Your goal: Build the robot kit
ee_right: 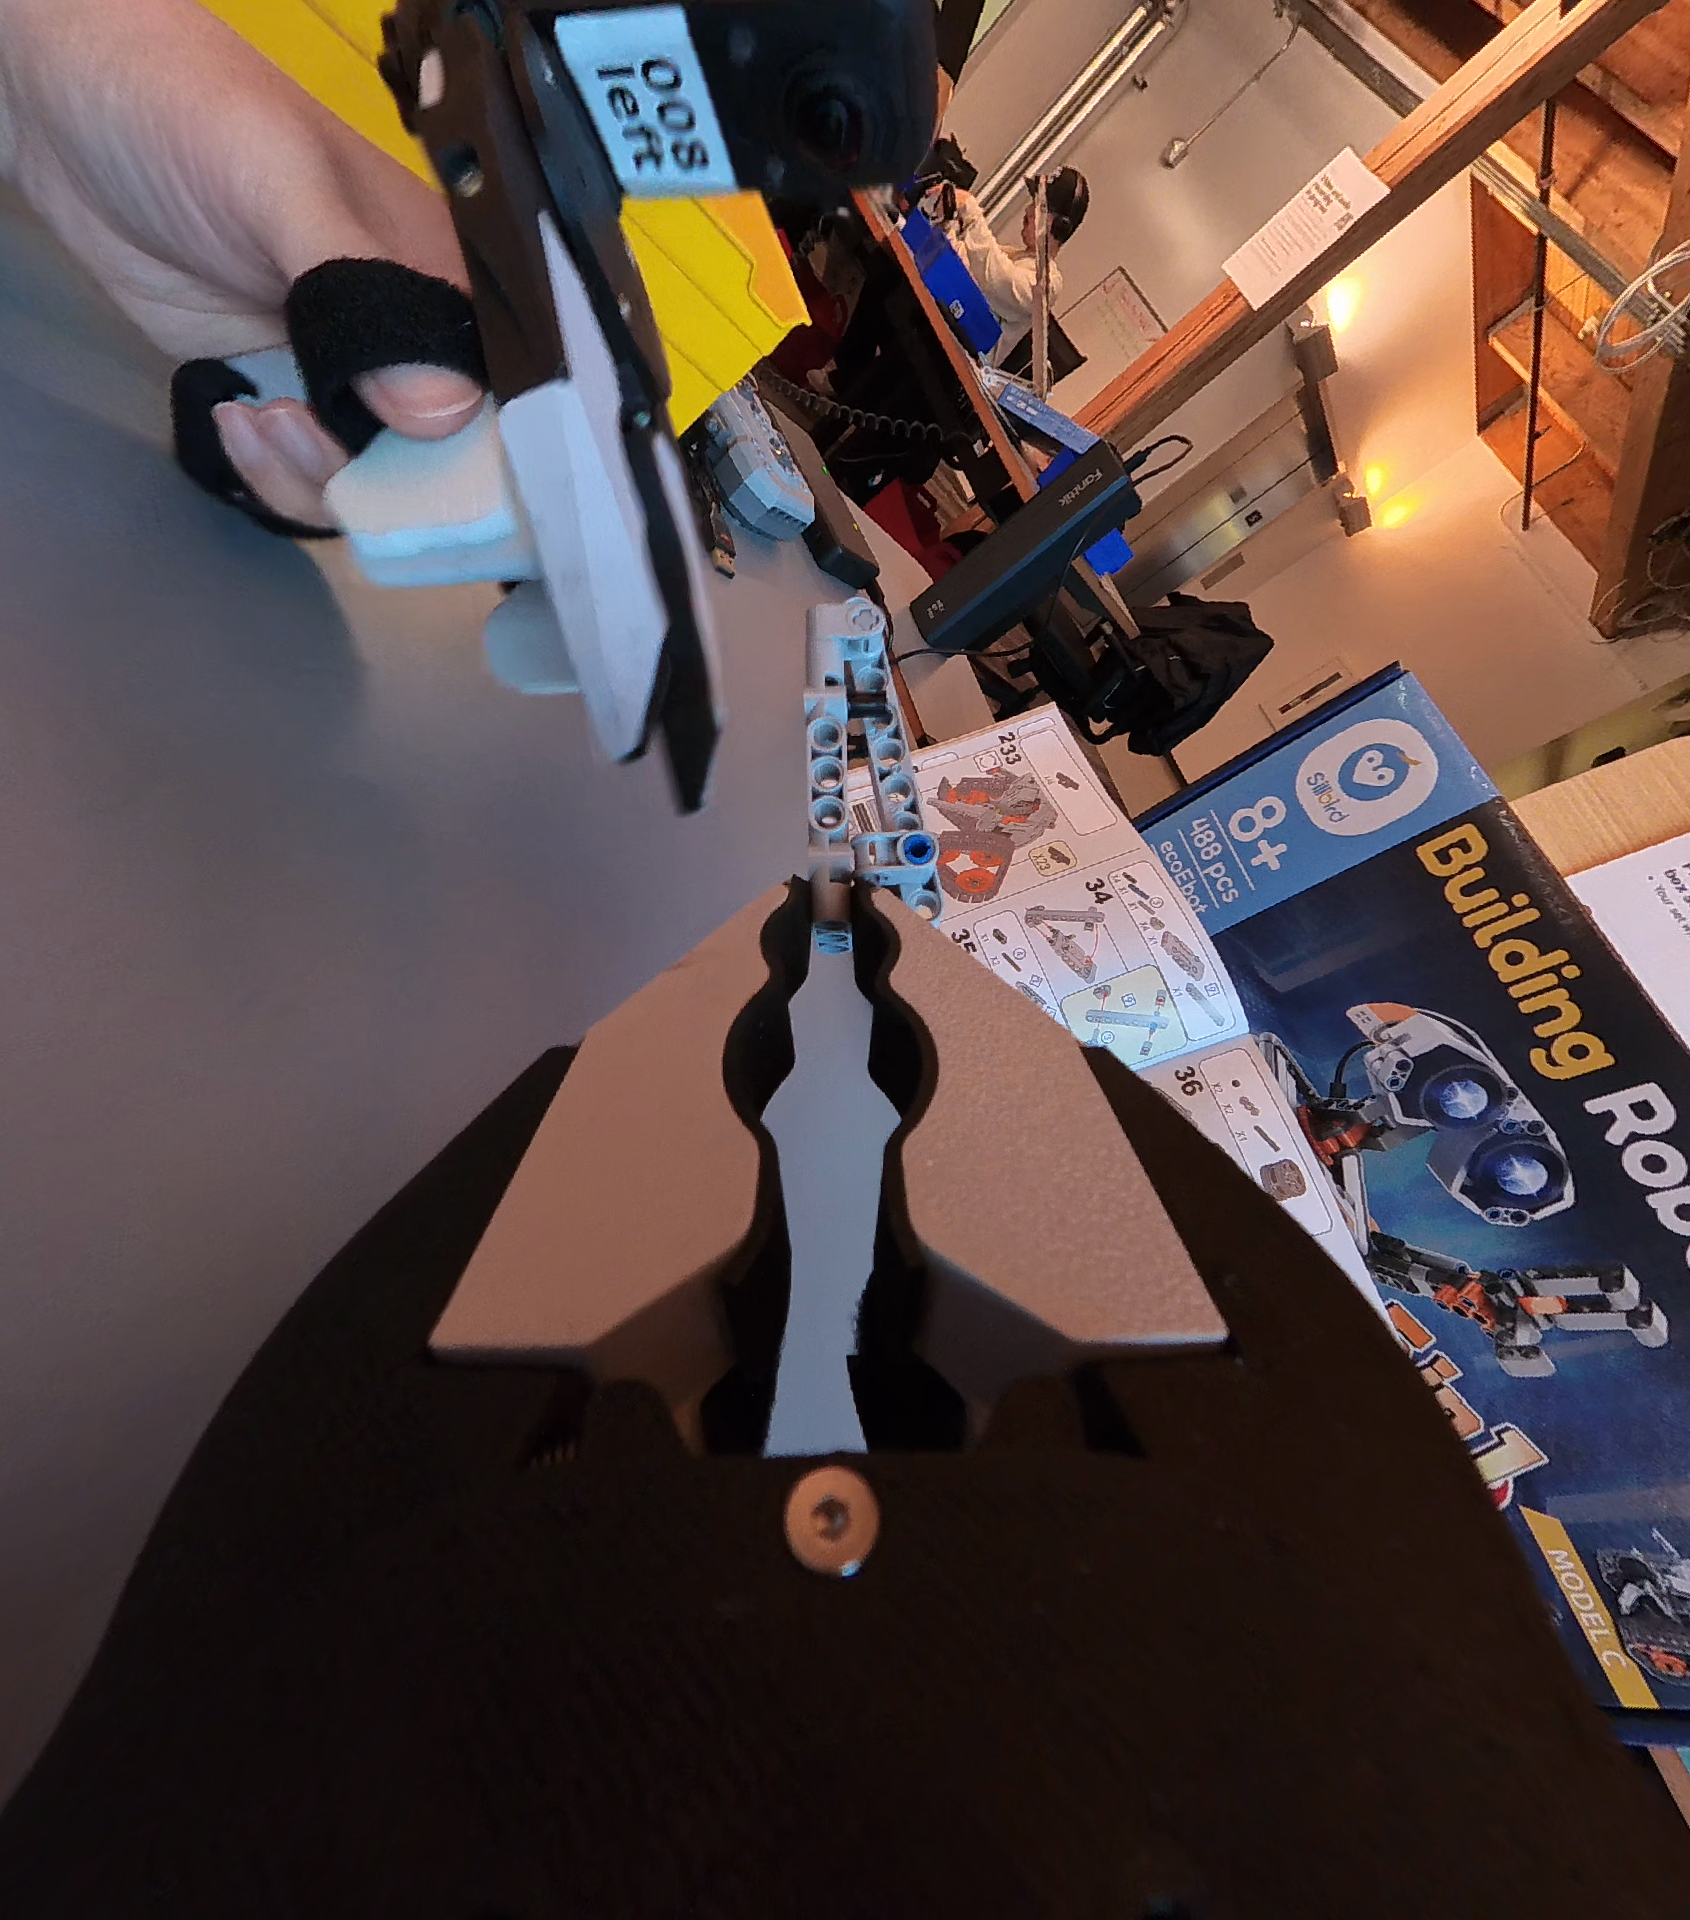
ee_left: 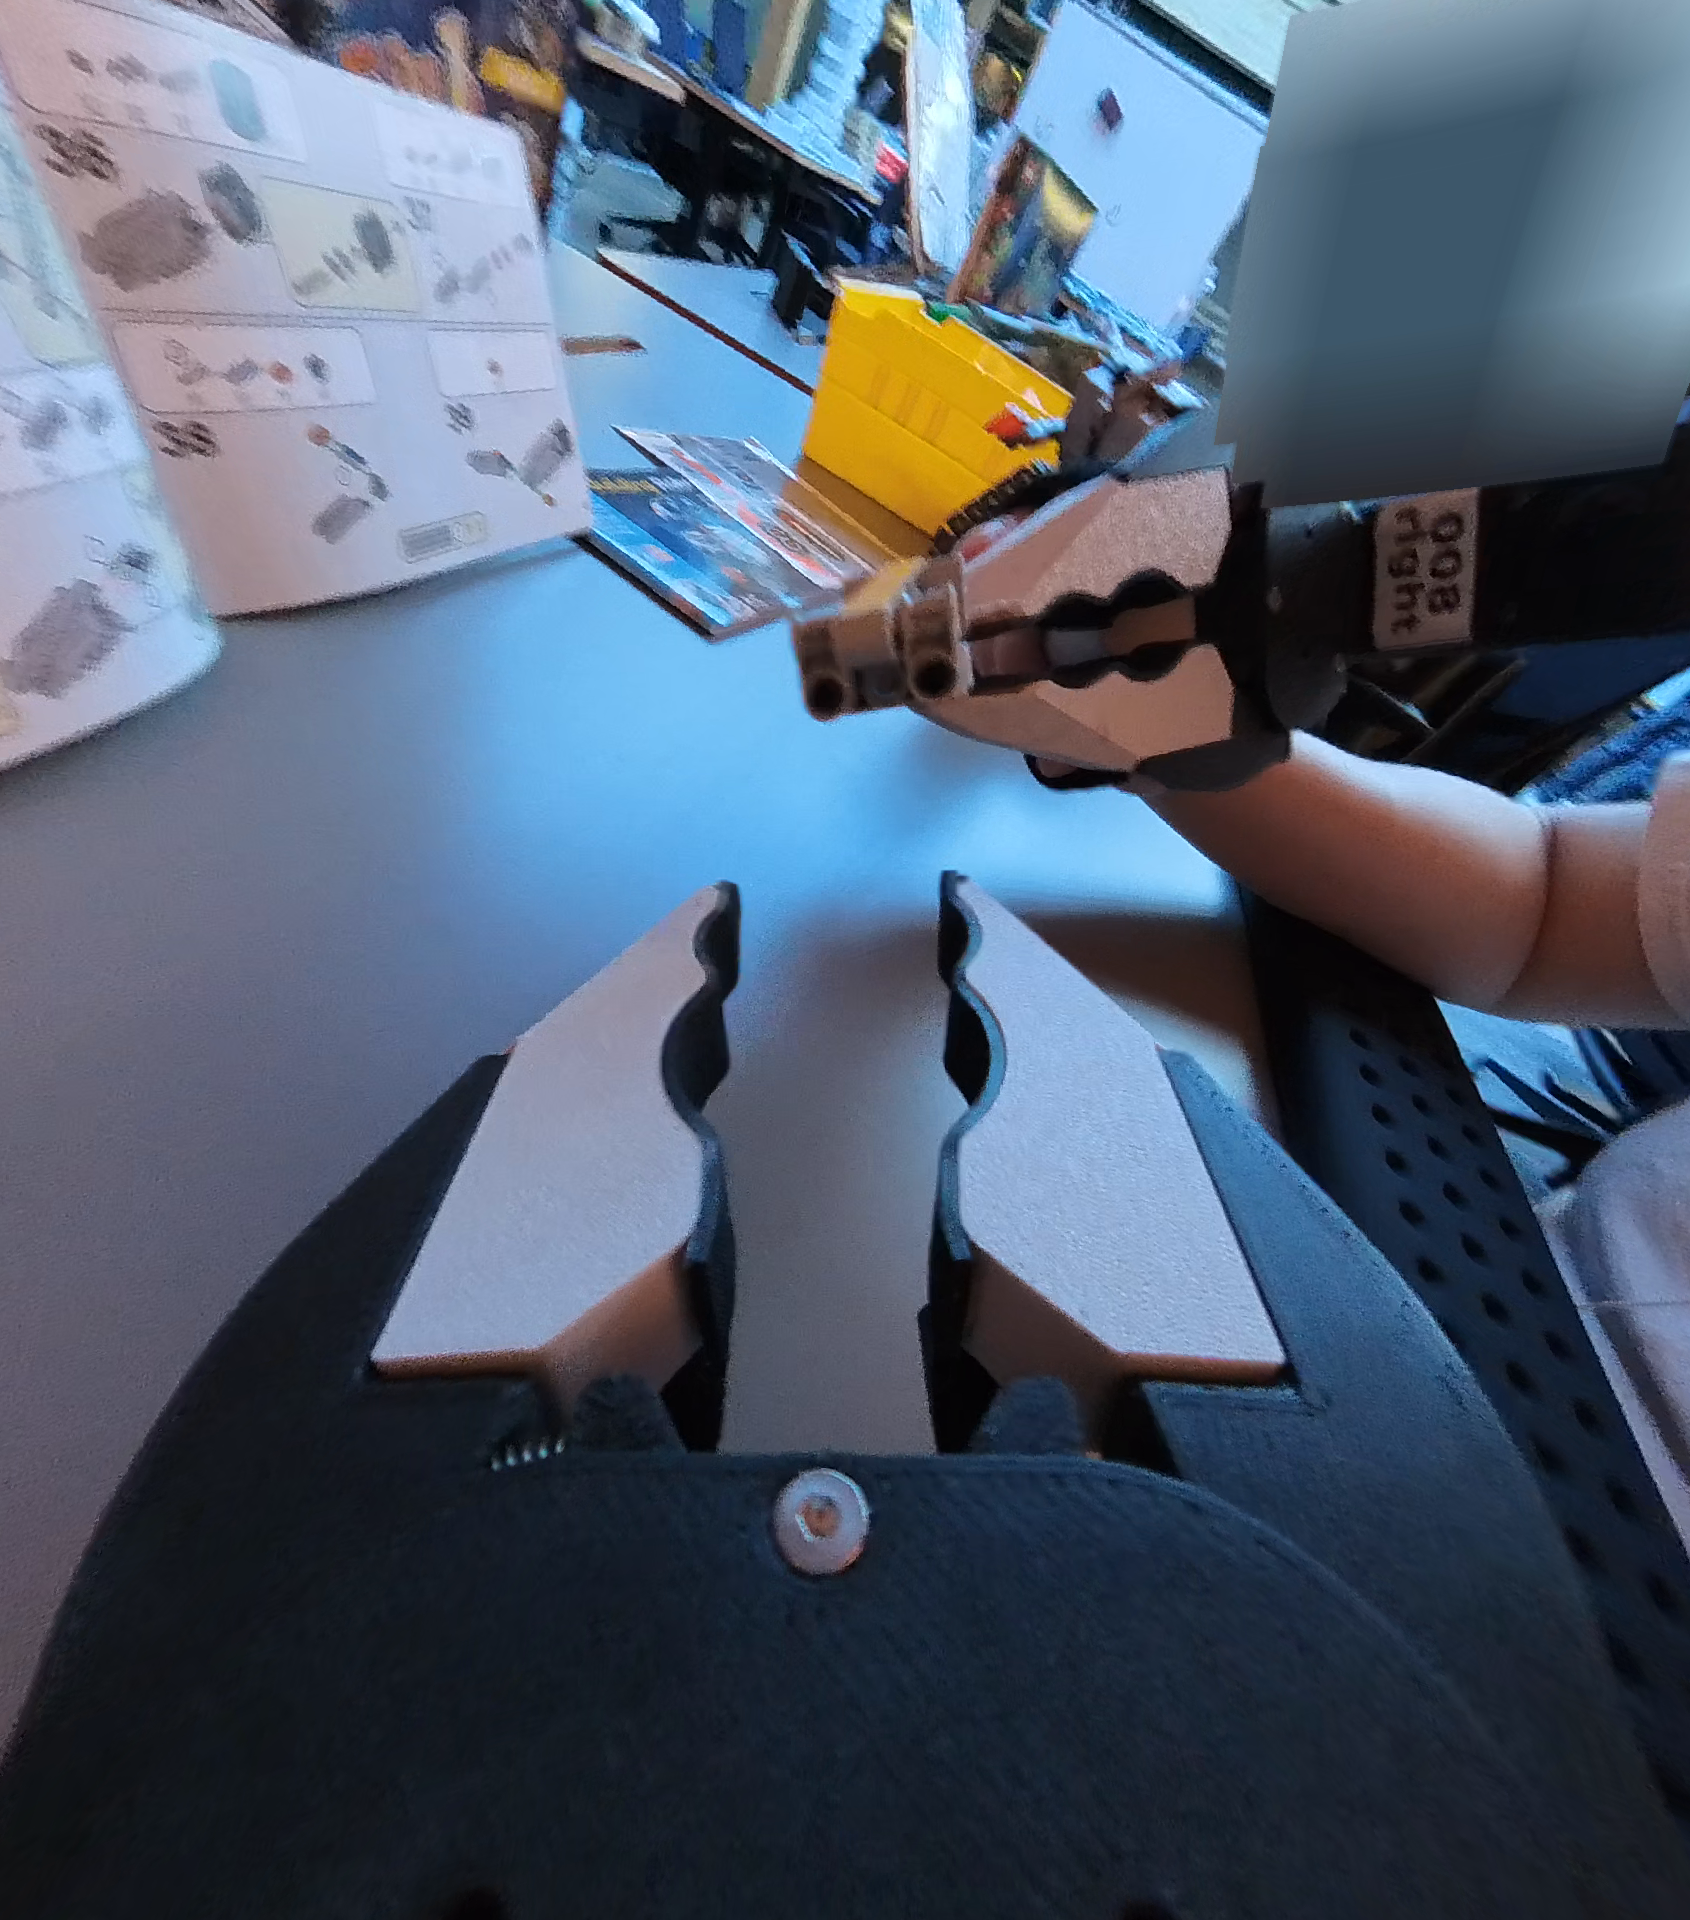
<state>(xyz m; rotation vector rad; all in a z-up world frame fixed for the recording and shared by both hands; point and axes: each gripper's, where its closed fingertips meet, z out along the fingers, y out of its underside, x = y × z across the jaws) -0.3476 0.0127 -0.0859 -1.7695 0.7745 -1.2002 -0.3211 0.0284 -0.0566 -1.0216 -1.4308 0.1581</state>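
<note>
My left gripper [ee_left: 836, 909] is open and empty, held above the grey table [ee_left: 301, 935]. My right gripper [ee_right: 830, 894] is shut on a small grey assembly of holed building beams [ee_right: 846, 748] that sticks out past its fingertips. In the left wrist view the right gripper [ee_left: 934, 623] hangs in the air at the upper right with the grey beam assembly [ee_left: 872, 649] at its tip. In the right wrist view the left gripper [ee_right: 654, 748] shows side-on at the upper left, just left of the assembly and apart from it, held by a hand [ee_right: 197, 208].
An open instruction booklet [ee_left: 228, 312] stands at the left. A yellow parts bin [ee_left: 914, 416] sits behind a blue kit box [ee_right: 1443, 1143]. More instruction pages [ee_right: 1080, 904] lie by the box. A forearm [ee_left: 1392, 883] crosses at the right. Cluttered desks fill the background. The grippers' ends are close to 5 centimeters from one another.
</note>
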